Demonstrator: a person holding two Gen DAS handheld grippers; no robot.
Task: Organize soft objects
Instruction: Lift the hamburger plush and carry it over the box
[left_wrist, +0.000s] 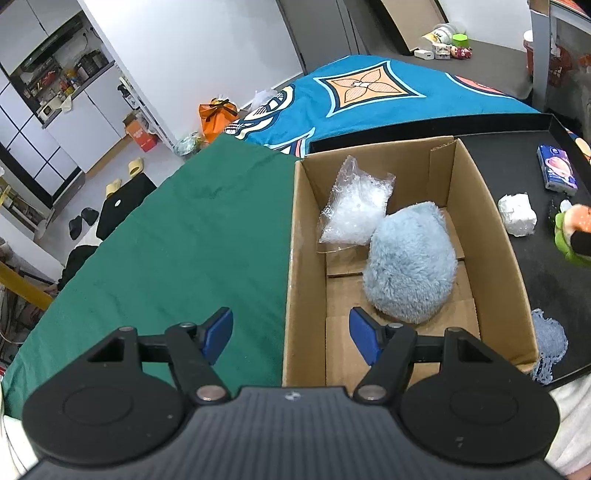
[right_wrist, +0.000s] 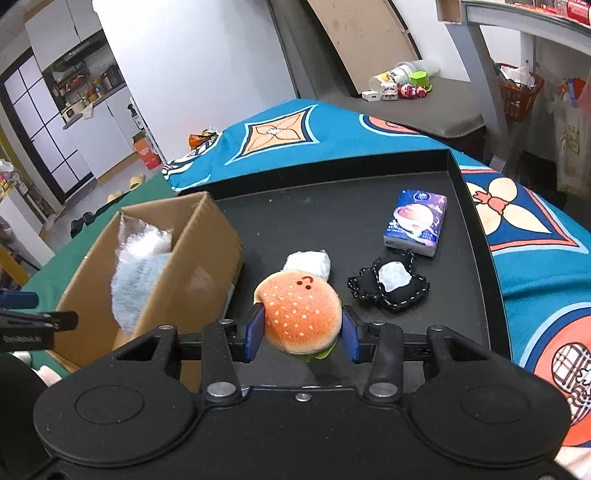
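Observation:
A cardboard box (left_wrist: 491, 236) stands on the black tray (right_wrist: 369, 206), holding a fluffy light-blue plush (left_wrist: 410, 266) and a clear plastic bag (left_wrist: 354, 210). My left gripper (left_wrist: 291, 336) is open and empty, above the box's near left wall. My right gripper (right_wrist: 303, 330) is shut on a burger plush (right_wrist: 299, 314) and holds it above the tray, right of the box (right_wrist: 207, 258). On the tray lie a white wad (right_wrist: 308, 262), a black stitched plush (right_wrist: 388, 282) and a blue tissue pack (right_wrist: 415, 221). The burger plush also shows at the right edge of the left wrist view (left_wrist: 574, 229).
A green cloth (left_wrist: 184, 240) covers the surface left of the box. A blue patterned blanket (right_wrist: 524, 236) lies behind and to the right of the tray. A blue knitted piece (left_wrist: 548, 343) lies on the tray by the box's near corner.

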